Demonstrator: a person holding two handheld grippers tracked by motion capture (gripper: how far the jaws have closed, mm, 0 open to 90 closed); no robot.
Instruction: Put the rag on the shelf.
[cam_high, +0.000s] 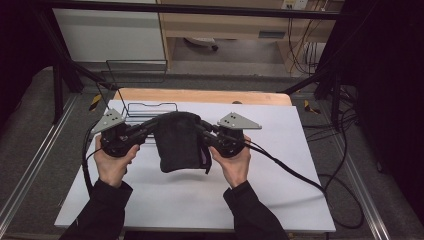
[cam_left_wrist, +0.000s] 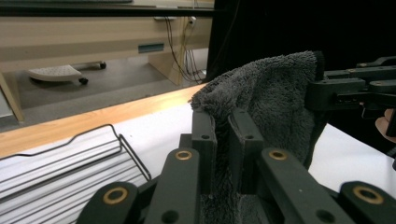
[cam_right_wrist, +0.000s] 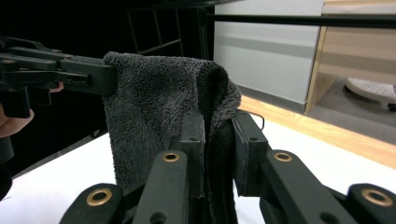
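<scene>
While no writing is legible, both grippers (cam_high: 150, 126) (cam_high: 204, 129) pinch the dark towel (cam_high: 177, 142).

My high view looks forward and down on the tabletop (cam_high: 280, 200); both gripper views face inward, close, sharing the towel (cam_high: 177, 142).

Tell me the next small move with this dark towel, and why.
Probably carry the towel toward the wire rack behind it, keeping both grips. The left gripper and right gripper are each shut on an upper corner, and the folded cloth hangs clear above the white table cover. The rack sits just past the towel, a likely place to drape it.
</scene>
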